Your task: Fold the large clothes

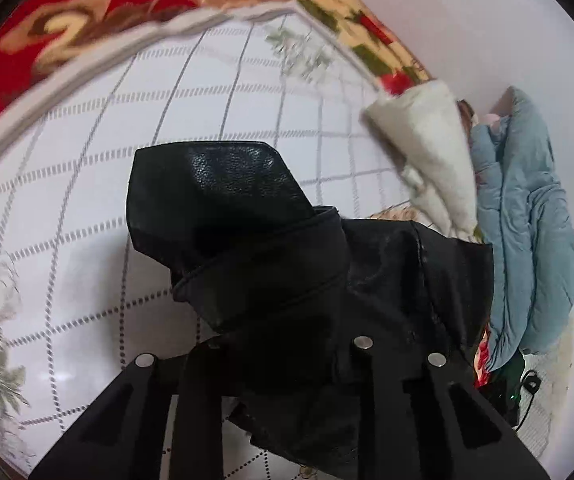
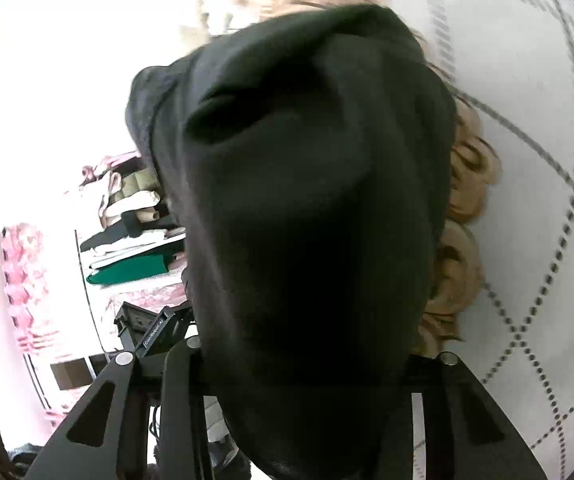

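Observation:
A black leather jacket (image 1: 247, 216) hangs bunched above a white bed sheet with a grey grid (image 1: 87, 200). My left gripper (image 1: 283, 356) is shut on a thick fold of it, and the leather hides both fingertips. In the right wrist view another part of the same black garment (image 2: 307, 184), matte and smooth, fills the middle of the picture. My right gripper (image 2: 299, 360) is shut on that part, with cloth draped over the finger ends. The sheet (image 2: 547, 160) lies beyond it on the right.
A red patterned blanket (image 1: 7, 60) borders the sheet's far side. A cream cloth (image 1: 427, 148) and a light blue padded coat (image 1: 527, 220) lie at the right. A tan garment (image 2: 467, 184) sits behind the black cloth. Shelves of folded clothes (image 2: 135, 240) stand to the left.

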Demonstrator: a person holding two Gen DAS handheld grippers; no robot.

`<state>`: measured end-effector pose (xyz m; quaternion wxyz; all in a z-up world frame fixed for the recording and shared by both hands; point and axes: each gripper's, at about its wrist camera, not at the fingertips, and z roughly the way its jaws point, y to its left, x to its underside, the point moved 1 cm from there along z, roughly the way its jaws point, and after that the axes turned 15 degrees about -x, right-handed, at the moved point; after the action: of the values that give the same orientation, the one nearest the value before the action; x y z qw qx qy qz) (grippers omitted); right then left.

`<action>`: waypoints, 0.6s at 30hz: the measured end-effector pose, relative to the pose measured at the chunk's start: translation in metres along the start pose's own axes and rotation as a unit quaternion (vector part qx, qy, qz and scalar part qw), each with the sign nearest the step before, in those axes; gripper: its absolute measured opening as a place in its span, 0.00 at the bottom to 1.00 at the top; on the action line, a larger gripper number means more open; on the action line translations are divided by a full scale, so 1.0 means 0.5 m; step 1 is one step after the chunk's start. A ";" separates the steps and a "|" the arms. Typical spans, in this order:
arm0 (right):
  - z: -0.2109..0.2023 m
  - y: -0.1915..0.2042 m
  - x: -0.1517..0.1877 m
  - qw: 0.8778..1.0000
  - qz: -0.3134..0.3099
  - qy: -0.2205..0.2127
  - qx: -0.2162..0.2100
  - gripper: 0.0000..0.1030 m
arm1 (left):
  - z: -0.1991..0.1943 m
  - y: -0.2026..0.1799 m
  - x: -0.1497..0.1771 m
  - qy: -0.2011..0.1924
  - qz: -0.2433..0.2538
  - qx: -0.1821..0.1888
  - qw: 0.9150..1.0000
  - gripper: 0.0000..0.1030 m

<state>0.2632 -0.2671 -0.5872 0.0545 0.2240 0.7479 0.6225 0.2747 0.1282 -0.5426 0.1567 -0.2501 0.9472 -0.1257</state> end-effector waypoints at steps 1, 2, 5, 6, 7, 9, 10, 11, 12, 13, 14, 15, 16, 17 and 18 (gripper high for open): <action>0.004 0.013 -0.003 1.000 -0.005 0.003 0.000 0.37 | -0.013 0.004 -0.005 -0.003 0.000 0.003 1.000 0.21; 0.008 0.043 -0.014 1.000 -0.018 0.009 0.002 0.37 | -0.030 -0.001 -0.017 -0.008 -0.001 0.007 1.000 0.20; 0.017 0.106 -0.040 0.999 -0.036 0.018 0.000 0.35 | -0.066 -0.016 -0.052 -0.020 -0.002 0.016 1.000 0.20; 0.020 0.132 -0.052 0.999 -0.045 0.021 0.001 0.35 | -0.081 -0.027 -0.069 -0.026 -0.002 0.017 1.000 0.20; 0.016 0.157 -0.063 0.998 -0.051 0.023 0.001 0.35 | -0.091 -0.036 -0.084 -0.031 -0.003 0.019 0.999 0.20; 0.023 0.220 -0.098 0.997 -0.068 0.029 0.001 0.35 | -0.118 -0.061 -0.120 -0.044 -0.004 0.022 0.999 0.20; 0.030 0.248 -0.115 0.997 -0.072 0.032 -0.003 0.35 | -0.136 -0.066 -0.135 -0.051 -0.004 0.025 0.998 0.20; 0.027 0.264 -0.125 0.996 -0.076 0.035 -0.005 0.34 | -0.150 -0.075 -0.150 -0.058 -0.005 0.027 0.998 0.20; 0.030 0.295 -0.147 0.996 -0.083 0.038 -0.007 0.34 | -0.166 -0.095 -0.178 -0.069 -0.007 0.028 0.997 0.20; 0.036 0.336 -0.178 0.995 -0.092 0.044 -0.014 0.34 | -0.179 -0.106 -0.196 -0.078 -0.009 0.031 0.996 0.20; 0.039 0.361 -0.198 0.994 -0.098 0.049 -0.017 0.34 | -0.192 -0.123 -0.220 -0.088 -0.012 0.034 0.995 0.20; 0.041 0.385 -0.219 0.993 -0.106 0.053 -0.019 0.34 | -0.201 -0.137 -0.241 -0.097 -0.013 0.036 0.995 0.20; 0.048 0.418 -0.254 0.992 -0.113 0.056 -0.023 0.34 | -0.214 -0.161 -0.273 -0.110 -0.014 0.038 0.993 0.20; 0.063 0.459 -0.283 0.990 -0.122 0.061 -0.028 0.34 | -0.219 -0.180 -0.295 -0.118 -0.017 0.041 0.992 0.20; 0.083 0.492 -0.309 0.989 -0.127 0.062 -0.030 0.34 | -0.223 -0.205 -0.325 -0.129 -0.019 0.043 0.991 0.20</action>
<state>0.4820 -0.2610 -0.3915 0.0932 0.0860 0.7534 0.6452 0.4135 0.1431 -0.3699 0.2856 -0.2749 0.9080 -0.1357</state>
